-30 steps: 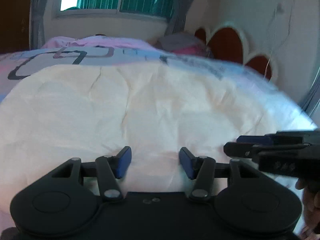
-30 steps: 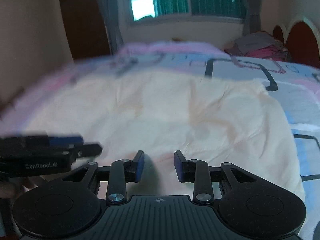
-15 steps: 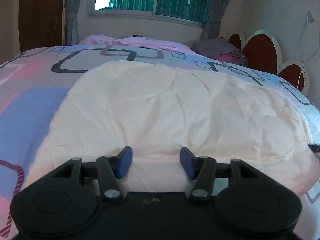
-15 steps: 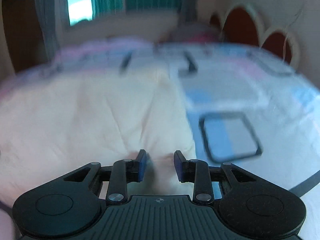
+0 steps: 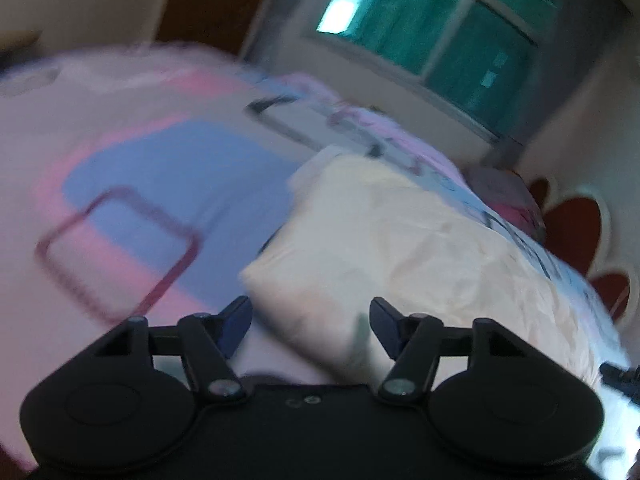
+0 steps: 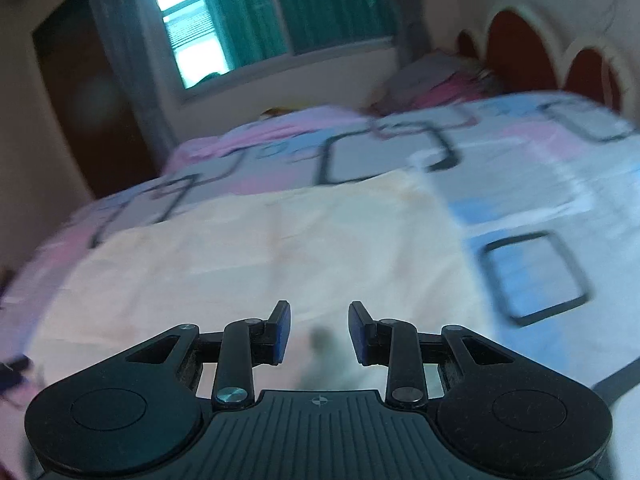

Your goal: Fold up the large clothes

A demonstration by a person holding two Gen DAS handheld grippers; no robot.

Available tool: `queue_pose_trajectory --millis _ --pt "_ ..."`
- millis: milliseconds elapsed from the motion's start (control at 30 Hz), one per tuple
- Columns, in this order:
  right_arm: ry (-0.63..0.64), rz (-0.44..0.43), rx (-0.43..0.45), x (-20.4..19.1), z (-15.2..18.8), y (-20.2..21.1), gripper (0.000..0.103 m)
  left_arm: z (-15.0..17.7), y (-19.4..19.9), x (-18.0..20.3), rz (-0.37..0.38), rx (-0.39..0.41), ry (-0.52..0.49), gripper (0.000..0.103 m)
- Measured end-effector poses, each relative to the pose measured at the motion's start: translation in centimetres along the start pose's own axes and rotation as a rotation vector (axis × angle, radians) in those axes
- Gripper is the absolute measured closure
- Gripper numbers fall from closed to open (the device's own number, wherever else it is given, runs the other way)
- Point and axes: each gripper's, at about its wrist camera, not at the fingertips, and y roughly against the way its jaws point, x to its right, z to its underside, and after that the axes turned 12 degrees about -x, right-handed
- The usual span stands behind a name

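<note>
A large cream cloth (image 5: 420, 248) lies spread on the patterned bed; it also shows in the right wrist view (image 6: 260, 256). My left gripper (image 5: 310, 326) is open and empty, tilted, just above the cloth's near left corner. My right gripper (image 6: 318, 334) is open and empty, low over the cloth's near edge toward its right side. The tip of the right gripper shows at the far right of the left wrist view (image 5: 622, 376). Both views are blurred.
The bedsheet (image 6: 532, 208) is pink, blue and white with dark square outlines. A pile of pink and grey bedding (image 6: 436, 80) lies by the red scalloped headboard (image 6: 552, 60). A window with green curtains (image 6: 280, 12) is on the far wall.
My left gripper has swung left and tilted toward the cloth's left corner. My right gripper has turned back left, bringing more of the cloth into view. Both stay open.
</note>
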Motion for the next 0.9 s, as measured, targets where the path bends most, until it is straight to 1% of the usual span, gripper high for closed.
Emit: queue_pose_trajectory --millis 33,100,167,200,233,300,333,367,400,467,533,567,600,633,667,700,733,800,867,900 --pt "0.006 -0.028 -0.008 -0.8 -0.1 -0.3 0.071 0.0 -0.4 -0.8 0.026 -0.02 0.06 0.04" --pt "0.018 -0.068 -0.009 -2.2 -0.1 -0.8 0.071 -0.3 -1.5 -2.3 0.123 -0.051 0.184 0.04" --pt "0.052 -0.079 -0.016 -4.1 -0.3 -1.5 0.072 -1.0 -2.8 -2.9 0.223 -0.062 0.255 0.04" --pt "0.063 -0.077 -0.014 -4.8 -0.3 -1.8 0.079 -1.4 -3.6 -2.9 0.246 -0.066 0.269 0.04" --pt "0.073 -0.09 -0.022 -5.5 -0.6 -2.3 0.095 -1.9 -4.3 -2.9 0.256 -0.065 0.272 0.04" --pt "0.073 -0.098 -0.034 -6.6 -0.9 -3.3 0.097 -2.4 -5.7 -2.7 0.25 -0.068 0.273 0.04" --pt "0.078 -0.097 -0.036 -6.9 -1.0 -3.7 0.097 -2.6 -6.4 -2.9 0.26 -0.075 0.29 0.046" --pt "0.087 -0.091 -0.041 -7.4 -1.0 -4.2 0.097 -2.7 -7.1 -3.2 0.279 -0.082 0.31 0.057" --pt "0.088 -0.084 -0.049 -7.4 -1.0 -4.8 0.097 -2.8 -7.7 -3.3 0.293 -0.09 0.319 0.063" --pt "0.083 -0.077 -0.072 -7.9 -0.9 -5.9 0.097 -3.1 -8.0 -3.2 0.318 -0.091 0.302 0.077" --pt "0.091 -0.06 -0.094 -7.9 -0.9 -7.5 0.097 -3.4 -7.2 -2.5 0.32 -0.066 0.234 0.084" --pt "0.088 -0.036 -0.127 -7.9 -0.8 -8.6 0.097 -3.4 -6.3 -2.0 0.34 -0.033 0.204 0.085" --pt "0.077 -0.014 -0.157 -7.8 -0.6 -9.6 0.097 -3.5 -5.2 -1.4 0.37 0.004 0.172 0.085" --pt "0.064 -0.002 -0.175 -7.5 -0.3 -10.4 0.097 -3.6 -4.1 -0.5 0.396 0.037 0.117 0.085" --pt "0.054 0.006 -0.179 -7.3 -0.1 -10.8 0.098 -3.8 -3.4 0.6 0.402 0.06 0.052 0.085" --pt "0.05 0.012 -0.18 -7.2 0.0 -11.0 0.098 -3.9 -3.2 1.2 0.398 0.062 0.013 0.085" --pt "0.045 0.022 -0.182 -7.3 0.0 -11.0 0.098 -4.1 -3.4 1.5 0.391 0.052 -0.003 0.085" --pt "0.017 0.017 -0.173 -7.5 -0.2 -10.2 0.097 -4.7 -4.3 1.2 0.365 0.024 -0.009 0.086" --pt "0.015 0.007 -0.138 -8.0 -0.1 -8.6 0.097 -5.2 -4.8 0.5 0.367 -0.007 0.006 0.086" --pt "0.025 0.009 -0.125 -8.3 0.0 -7.7 0.097 -5.3 -4.7 0.5 0.368 -0.01 -0.004 0.086"
